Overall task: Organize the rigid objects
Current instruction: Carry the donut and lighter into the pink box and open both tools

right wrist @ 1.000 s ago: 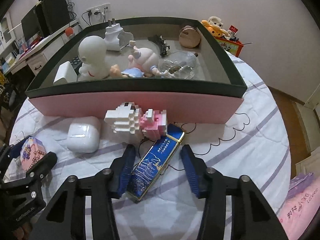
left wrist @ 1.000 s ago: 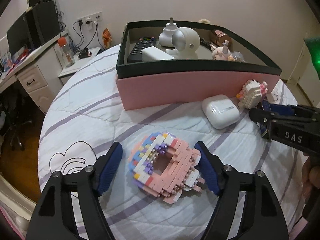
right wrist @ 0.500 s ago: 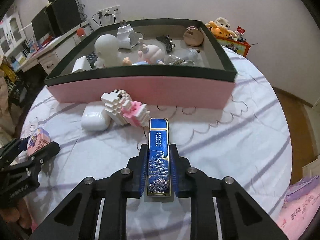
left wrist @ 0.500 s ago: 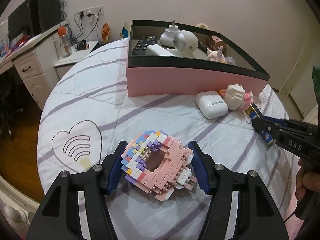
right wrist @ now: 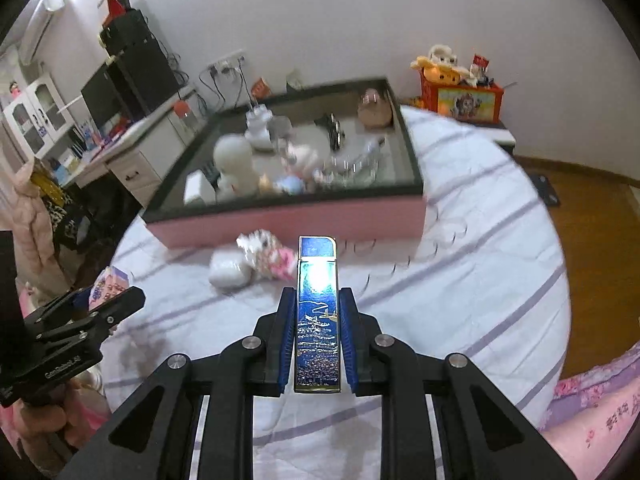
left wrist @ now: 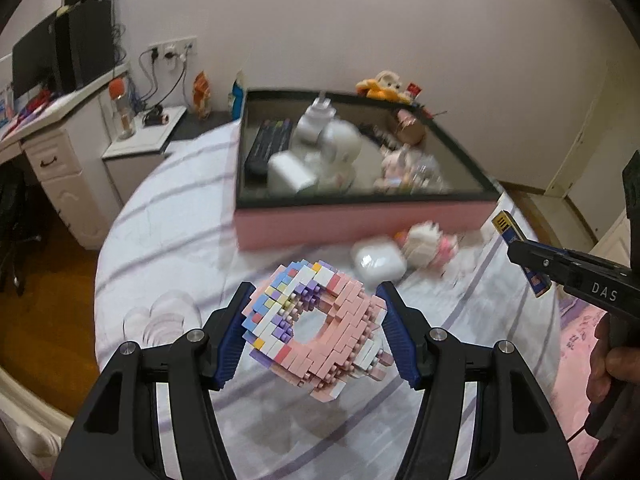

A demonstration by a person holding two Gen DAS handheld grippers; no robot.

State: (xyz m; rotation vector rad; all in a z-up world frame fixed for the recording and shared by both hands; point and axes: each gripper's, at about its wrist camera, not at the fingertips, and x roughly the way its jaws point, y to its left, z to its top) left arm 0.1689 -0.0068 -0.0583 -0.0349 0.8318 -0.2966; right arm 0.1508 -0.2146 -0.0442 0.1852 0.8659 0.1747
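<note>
My left gripper (left wrist: 314, 320) is shut on a pink, purple and blue brick-built donut (left wrist: 316, 328) and holds it above the white striped cloth. My right gripper (right wrist: 318, 320) is shut on a slim blue and gold case (right wrist: 318, 312), also lifted; it shows at the right of the left wrist view (left wrist: 520, 252). The pink box with a dark rim (left wrist: 360, 224) stands beyond, holding a remote, white figures and small toys. A white earbud case (left wrist: 378, 264) and a white and pink brick figure (left wrist: 432, 246) lie on the cloth in front of the box.
The round table's cloth (right wrist: 480, 280) drops off at the edges. A desk with drawers (left wrist: 52, 152) and a monitor stand to the left. A red toy box (right wrist: 460, 96) stands behind the table on the right. Pink bedding (right wrist: 592, 400) lies at the lower right.
Both grippers closed on their objects and lifted them off the cloth. The views rose and tilted, so the box now sits lower and farther away.
</note>
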